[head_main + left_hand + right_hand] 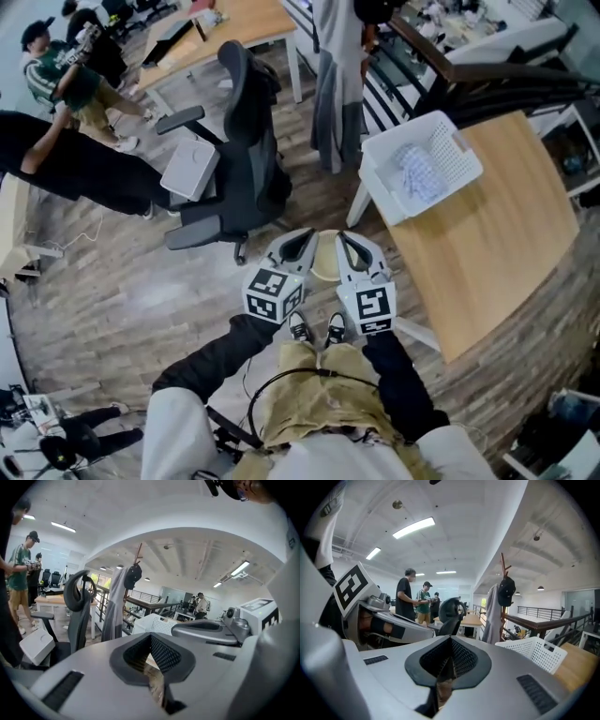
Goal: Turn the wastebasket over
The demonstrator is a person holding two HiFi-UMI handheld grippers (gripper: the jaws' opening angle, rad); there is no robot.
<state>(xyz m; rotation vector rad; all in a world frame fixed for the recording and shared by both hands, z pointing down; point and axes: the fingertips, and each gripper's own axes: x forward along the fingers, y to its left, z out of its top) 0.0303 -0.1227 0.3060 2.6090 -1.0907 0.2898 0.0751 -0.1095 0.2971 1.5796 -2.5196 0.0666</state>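
So: both grippers up close under the head camera, side by side, nearly touching, above the person's shoes [314, 330]. Left gripper [298, 242] has its jaws pressed together with nothing between them; its own view [152, 656] shows the pads meeting and only a sliver of floor below. Right gripper [449, 660] is the same, jaws closed and empty, seen beside the left in the head view [349, 242].

Basket [422, 167] is white and perforated, sitting at the far left corner of the table [497, 253], well apart from both grippers. Its opening faces the head camera, with a pale crumpled thing [417, 173] inside. Its left wall is at the table's edge; whether it overhangs, I cannot tell. It also shows ahead in the left gripper view [154, 623] and low right in the right gripper view [534, 651].

Bare wood runs from the basket to the table's near and right edges. A strip of floor [309, 202] lies open between the table's left edge and the chair [244, 141]. A coat [336, 84] hangs just behind the basket. People [66, 122] stand far left, past the chair.
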